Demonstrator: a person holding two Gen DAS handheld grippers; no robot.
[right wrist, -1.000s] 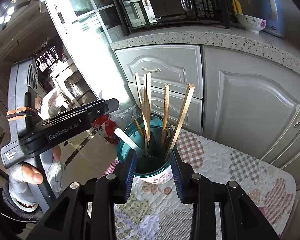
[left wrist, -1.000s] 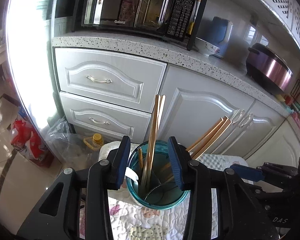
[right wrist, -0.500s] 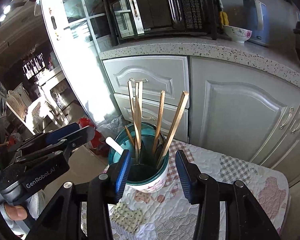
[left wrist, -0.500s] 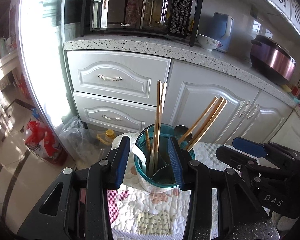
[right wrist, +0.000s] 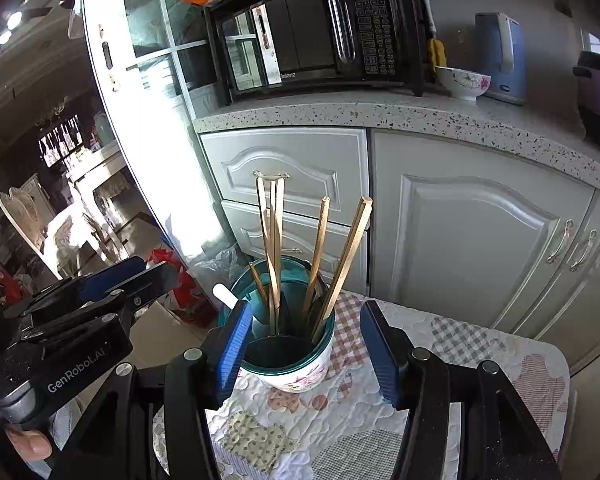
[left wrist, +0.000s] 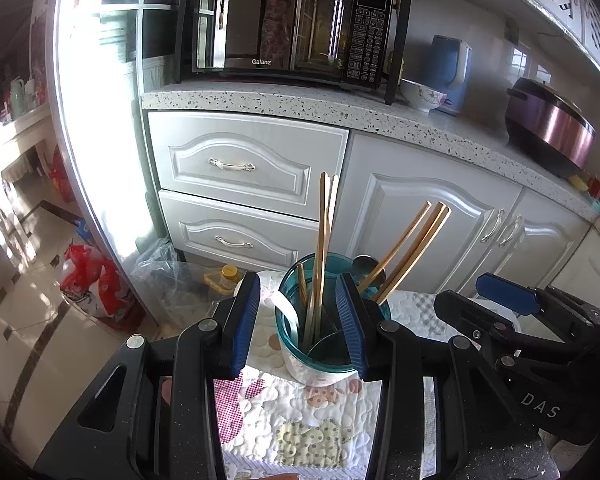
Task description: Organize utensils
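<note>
A white floral utensil holder with a teal rim [left wrist: 320, 372] [right wrist: 300, 378] stands on a quilted cloth. It holds several wooden chopsticks [left wrist: 323, 240] [right wrist: 274, 240], a white spoon handle [right wrist: 225, 294] and a metal spoon [left wrist: 365, 266]. My left gripper [left wrist: 298, 324] is open, and the holder stands just beyond its fingertips. My right gripper [right wrist: 306, 350] points at the holder from the other side. Its jaws are opening; the holder sits past the pads, which do not press on it. Each gripper shows at the edge of the other's view.
The patchwork cloth [right wrist: 460, 344] covers a small table with edges close on all sides. Behind are white cabinets [left wrist: 432, 216] and a speckled counter with a microwave [left wrist: 292, 28], bowl [left wrist: 422, 94], kettle and cooker. Bags [left wrist: 92, 280] and a bottle lie on the floor at left.
My right gripper's jaws have spread wider apart. My left gripper has drawn back from the holder, which now looks smaller and farther off.
</note>
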